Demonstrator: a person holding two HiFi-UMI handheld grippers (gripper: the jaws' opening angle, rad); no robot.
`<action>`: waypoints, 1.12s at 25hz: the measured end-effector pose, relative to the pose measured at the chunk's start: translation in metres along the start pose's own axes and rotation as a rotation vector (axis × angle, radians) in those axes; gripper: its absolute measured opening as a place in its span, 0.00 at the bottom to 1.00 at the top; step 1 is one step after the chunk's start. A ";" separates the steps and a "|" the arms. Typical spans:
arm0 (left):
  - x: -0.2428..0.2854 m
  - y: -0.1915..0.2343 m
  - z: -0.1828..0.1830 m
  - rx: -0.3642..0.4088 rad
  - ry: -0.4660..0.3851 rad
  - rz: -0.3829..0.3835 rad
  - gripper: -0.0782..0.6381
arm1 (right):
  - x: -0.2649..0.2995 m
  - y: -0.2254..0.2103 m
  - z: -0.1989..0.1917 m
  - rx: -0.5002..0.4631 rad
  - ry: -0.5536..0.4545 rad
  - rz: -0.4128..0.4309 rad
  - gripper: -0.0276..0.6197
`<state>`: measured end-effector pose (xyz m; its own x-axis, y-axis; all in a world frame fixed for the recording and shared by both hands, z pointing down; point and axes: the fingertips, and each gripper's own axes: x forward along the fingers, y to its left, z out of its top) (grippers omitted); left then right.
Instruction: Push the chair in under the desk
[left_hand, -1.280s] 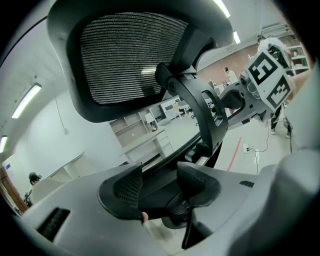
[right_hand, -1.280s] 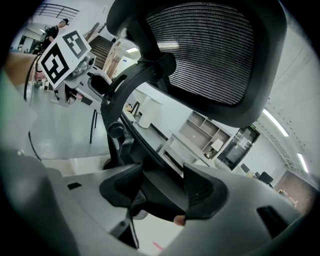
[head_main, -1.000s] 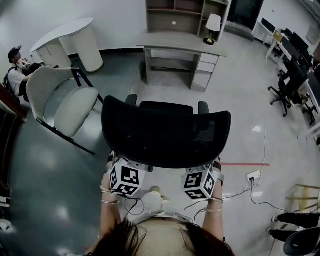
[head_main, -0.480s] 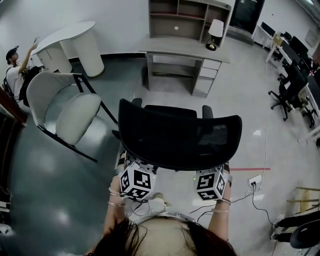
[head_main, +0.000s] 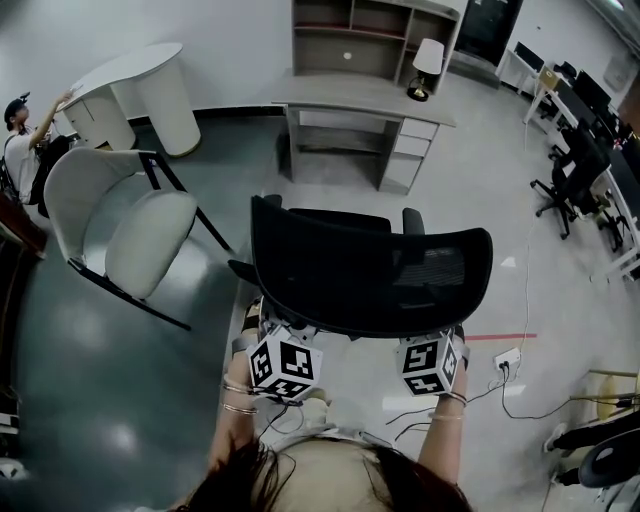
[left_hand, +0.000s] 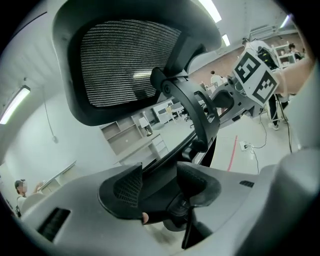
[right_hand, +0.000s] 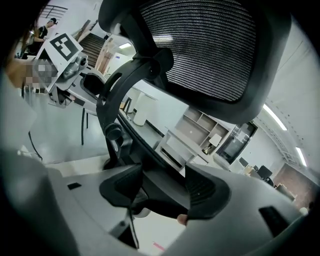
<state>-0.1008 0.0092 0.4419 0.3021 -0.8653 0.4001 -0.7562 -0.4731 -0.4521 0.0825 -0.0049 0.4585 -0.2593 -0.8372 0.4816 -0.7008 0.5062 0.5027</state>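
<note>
Glossy grey floor (head_main: 100, 380), grey desk (head_main: 360, 95) ahead. Jaws of left gripper (left_hand: 160, 187) and right gripper (right_hand: 162, 189) partway apart, clamped on black mesh office chair (head_main: 370, 275).

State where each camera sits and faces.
Head view: on the person's head, facing steeply down at the black chair and desk; forearms, left claw, right claw show.
Left gripper view: on the left claw, facing up along its jaws, closed on the chair's back.
Right gripper view: the same from the right claw.
Shared: both gripper views see the mesh backrest and the other claw.
</note>
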 end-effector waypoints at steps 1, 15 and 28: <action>0.001 0.001 0.000 0.007 0.001 0.002 0.42 | 0.001 -0.001 0.001 0.001 -0.001 -0.001 0.43; 0.028 0.018 0.005 0.059 0.024 0.064 0.42 | 0.025 -0.014 0.009 0.006 -0.002 -0.007 0.43; 0.053 0.033 0.009 0.014 0.046 0.017 0.42 | 0.049 -0.029 0.016 0.000 -0.022 -0.002 0.43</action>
<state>-0.1043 -0.0544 0.4408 0.2616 -0.8649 0.4284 -0.7528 -0.4607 -0.4702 0.0792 -0.0645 0.4558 -0.2726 -0.8426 0.4645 -0.7014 0.5045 0.5036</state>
